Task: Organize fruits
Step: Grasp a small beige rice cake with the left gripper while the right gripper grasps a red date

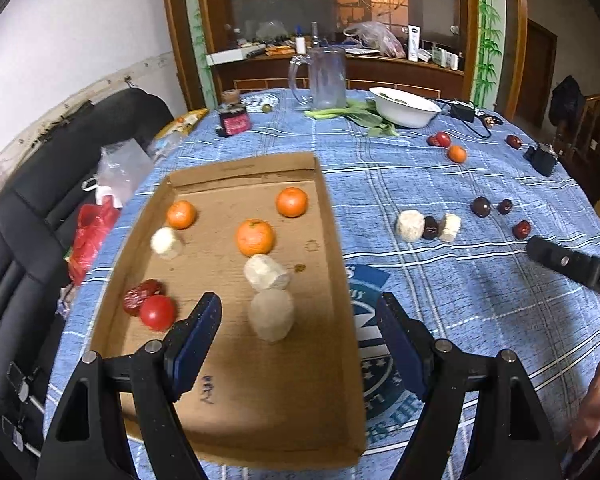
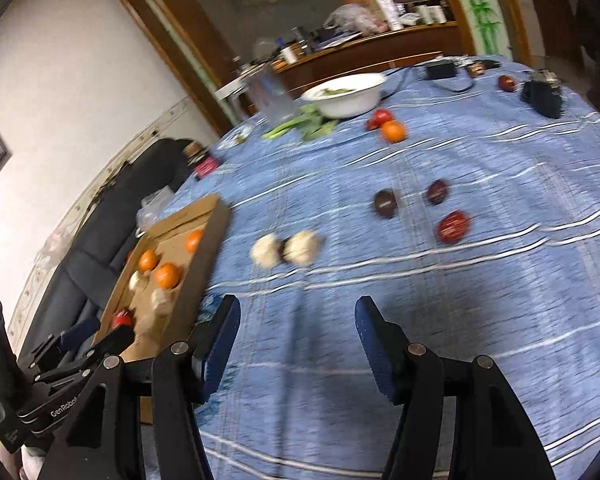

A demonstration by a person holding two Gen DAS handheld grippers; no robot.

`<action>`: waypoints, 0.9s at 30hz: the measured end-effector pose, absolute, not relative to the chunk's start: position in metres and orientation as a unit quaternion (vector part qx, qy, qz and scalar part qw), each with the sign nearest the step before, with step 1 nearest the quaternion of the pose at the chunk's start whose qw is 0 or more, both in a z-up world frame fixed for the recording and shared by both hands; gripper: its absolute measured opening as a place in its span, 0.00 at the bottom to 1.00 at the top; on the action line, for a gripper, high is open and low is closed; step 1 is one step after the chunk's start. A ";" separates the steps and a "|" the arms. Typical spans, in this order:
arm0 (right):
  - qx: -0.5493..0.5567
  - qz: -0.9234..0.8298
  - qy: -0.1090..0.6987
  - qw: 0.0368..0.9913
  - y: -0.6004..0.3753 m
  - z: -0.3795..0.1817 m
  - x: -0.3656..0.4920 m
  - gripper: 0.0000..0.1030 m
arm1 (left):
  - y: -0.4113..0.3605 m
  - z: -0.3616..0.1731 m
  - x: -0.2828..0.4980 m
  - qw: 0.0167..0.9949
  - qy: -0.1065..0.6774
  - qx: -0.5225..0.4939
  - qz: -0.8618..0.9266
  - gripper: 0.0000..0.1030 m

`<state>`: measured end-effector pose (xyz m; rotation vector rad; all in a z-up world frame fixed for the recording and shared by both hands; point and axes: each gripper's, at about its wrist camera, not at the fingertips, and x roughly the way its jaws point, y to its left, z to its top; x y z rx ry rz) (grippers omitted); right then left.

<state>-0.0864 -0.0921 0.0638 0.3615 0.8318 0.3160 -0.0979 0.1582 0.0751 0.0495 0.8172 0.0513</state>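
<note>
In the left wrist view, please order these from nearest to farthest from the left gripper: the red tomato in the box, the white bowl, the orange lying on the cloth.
From the left gripper, open over the cardboard box:
1. Red tomato, inside the box, just left of the left finger.
2. Orange, on the blue cloth, far right.
3. White bowl, at the table's far edge.

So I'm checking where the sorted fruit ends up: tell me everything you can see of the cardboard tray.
The cardboard tray is a shallow, open-topped brown box with low folded walls, lying flat on the blue checked tablecloth near the table's left edge. Its floor shows small stains and a handwritten mark. Inside lie three oranges, three pale chunks, a red tomato and a dark red fruit. The open left tool hovers above its near end, holding nothing.
</note>
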 end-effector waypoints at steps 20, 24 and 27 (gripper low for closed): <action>0.107 0.074 0.439 0.889 -0.143 0.041 -0.013 0.62 | 0.064 0.066 -0.027 0.905 0.396 0.056 -0.143 0.69; 0.093 0.076 0.439 0.890 -0.136 0.038 -0.006 0.62 | 0.046 0.054 -0.001 0.892 0.412 0.068 -0.173 0.46; 0.085 0.077 0.440 0.891 -0.133 0.035 -0.001 0.61 | 0.035 0.046 0.009 0.887 0.417 0.084 -0.182 0.39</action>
